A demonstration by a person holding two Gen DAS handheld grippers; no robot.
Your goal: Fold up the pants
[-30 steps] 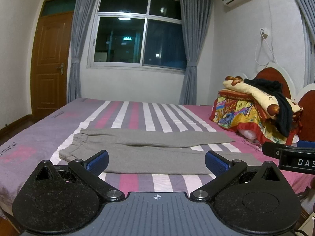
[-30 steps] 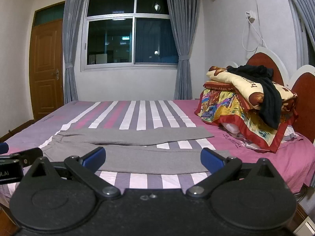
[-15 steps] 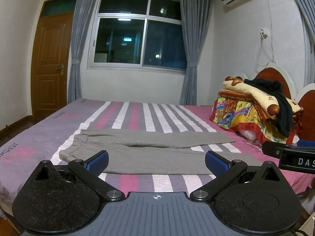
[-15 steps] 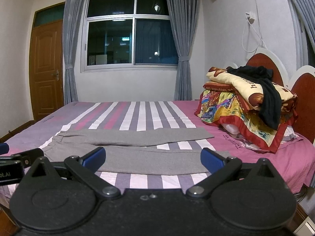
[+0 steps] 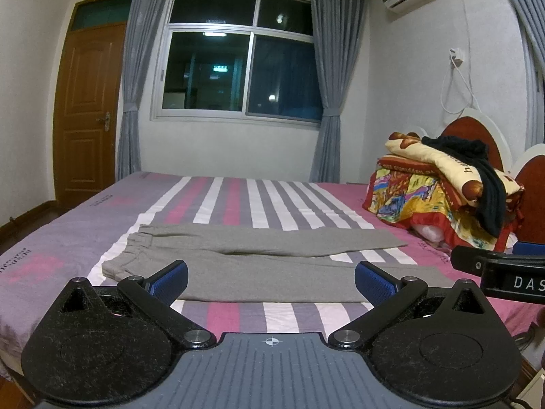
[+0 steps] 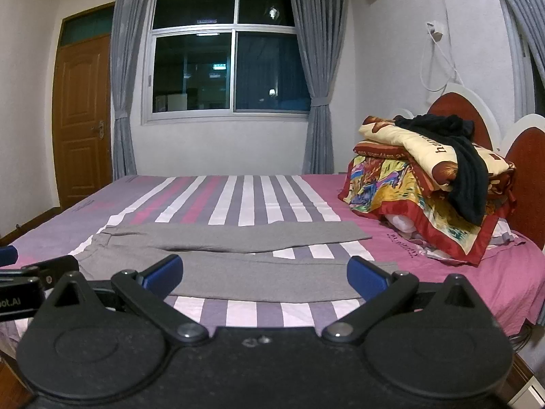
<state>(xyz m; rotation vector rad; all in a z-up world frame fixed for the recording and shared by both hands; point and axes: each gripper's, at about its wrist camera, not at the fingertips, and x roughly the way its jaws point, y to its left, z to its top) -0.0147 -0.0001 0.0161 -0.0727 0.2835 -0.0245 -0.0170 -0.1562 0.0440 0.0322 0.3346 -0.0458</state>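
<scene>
Left wrist view, step: the fold has not begun; the grey pants (image 5: 269, 266) lie flat on the striped bed (image 5: 238, 197), waistband to the left, legs running right.
Left wrist view, claw: the left claw (image 5: 270, 277) is spread wide, holding nothing, short of the near leg.
Right wrist view, next move: probably a reach in to pinch the near leg's edge at both ends and carry it over the far leg.
Right wrist view, claw: the right claw (image 6: 265, 272) is wide too, empty, clear of the cloth.
</scene>
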